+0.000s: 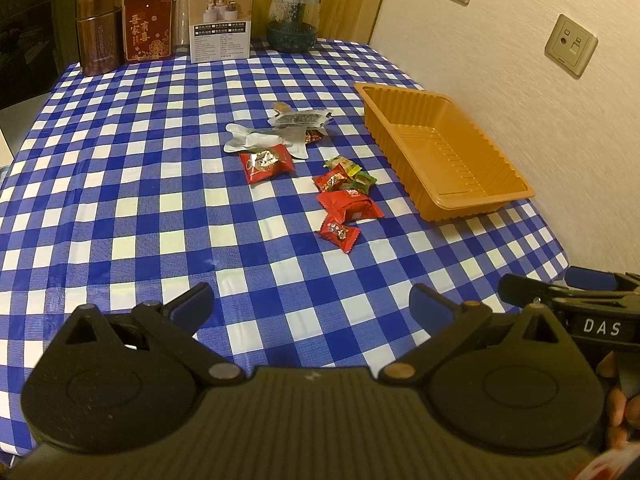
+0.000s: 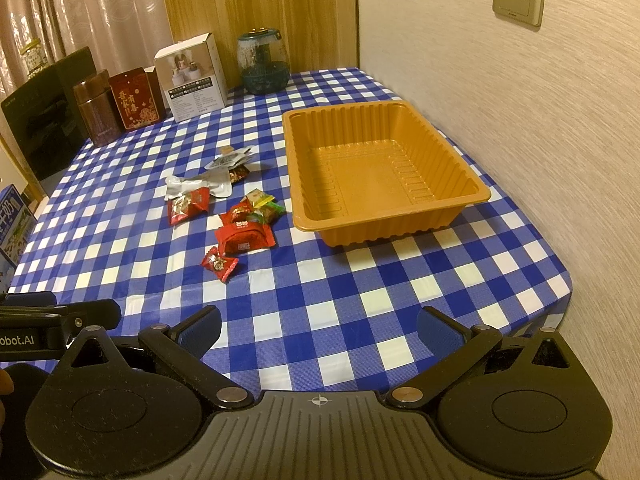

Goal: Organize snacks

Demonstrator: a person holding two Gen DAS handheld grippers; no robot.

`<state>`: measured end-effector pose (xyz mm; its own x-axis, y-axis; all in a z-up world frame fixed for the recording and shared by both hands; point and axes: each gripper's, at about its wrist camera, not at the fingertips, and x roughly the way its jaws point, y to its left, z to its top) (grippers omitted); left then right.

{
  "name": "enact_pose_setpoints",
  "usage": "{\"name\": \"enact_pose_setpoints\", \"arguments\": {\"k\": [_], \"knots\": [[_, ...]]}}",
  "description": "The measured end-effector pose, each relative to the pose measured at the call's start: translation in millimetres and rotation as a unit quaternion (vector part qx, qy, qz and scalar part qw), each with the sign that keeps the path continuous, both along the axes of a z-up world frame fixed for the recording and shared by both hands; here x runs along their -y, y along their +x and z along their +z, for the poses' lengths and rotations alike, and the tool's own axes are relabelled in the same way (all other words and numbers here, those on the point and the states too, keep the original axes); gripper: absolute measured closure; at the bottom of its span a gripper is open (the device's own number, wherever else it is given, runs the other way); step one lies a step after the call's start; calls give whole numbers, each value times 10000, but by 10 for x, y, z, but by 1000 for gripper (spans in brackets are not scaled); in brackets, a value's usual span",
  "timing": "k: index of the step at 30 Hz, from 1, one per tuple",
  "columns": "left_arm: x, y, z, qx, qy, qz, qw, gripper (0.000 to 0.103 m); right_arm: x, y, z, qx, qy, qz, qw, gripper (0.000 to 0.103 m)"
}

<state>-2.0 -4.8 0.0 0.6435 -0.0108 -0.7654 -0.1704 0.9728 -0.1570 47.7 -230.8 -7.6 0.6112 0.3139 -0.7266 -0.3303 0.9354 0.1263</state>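
Several wrapped snacks lie loose on the blue checked tablecloth (image 1: 140, 200): red packets (image 1: 348, 204) (image 2: 245, 238), a small red candy (image 1: 339, 233) (image 2: 219, 263), another red packet (image 1: 266, 162) (image 2: 187, 206), green and yellow candies (image 1: 352, 172) (image 2: 262, 204) and silver wrappers (image 1: 264, 138) (image 2: 200, 185). An empty orange plastic tray (image 1: 472, 196) (image 2: 400, 220) sits to their right by the wall. My left gripper (image 1: 312, 304) is open and empty, near the table's front edge. My right gripper (image 2: 318, 326) is open and empty, in front of the tray.
At the table's back edge stand a brown tin (image 1: 98, 32), a red box (image 1: 148, 26), a white carton (image 1: 221, 20) and a glass jar (image 1: 294, 20). The wall (image 2: 560, 160) runs along the right side. A milk carton (image 2: 12, 224) stands off the left edge.
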Motion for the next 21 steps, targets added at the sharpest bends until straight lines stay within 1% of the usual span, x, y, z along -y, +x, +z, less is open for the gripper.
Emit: {"name": "enact_pose_setpoints", "arguments": {"k": [15,21], "knots": [[-8,1,3,-3,-7,-1,10000,0,6,5,5,0,-1,0,10000,0],[16,-9,6,16,-74,13,10000,0,12,9,16,7,-13,-5,10000,0]]}}
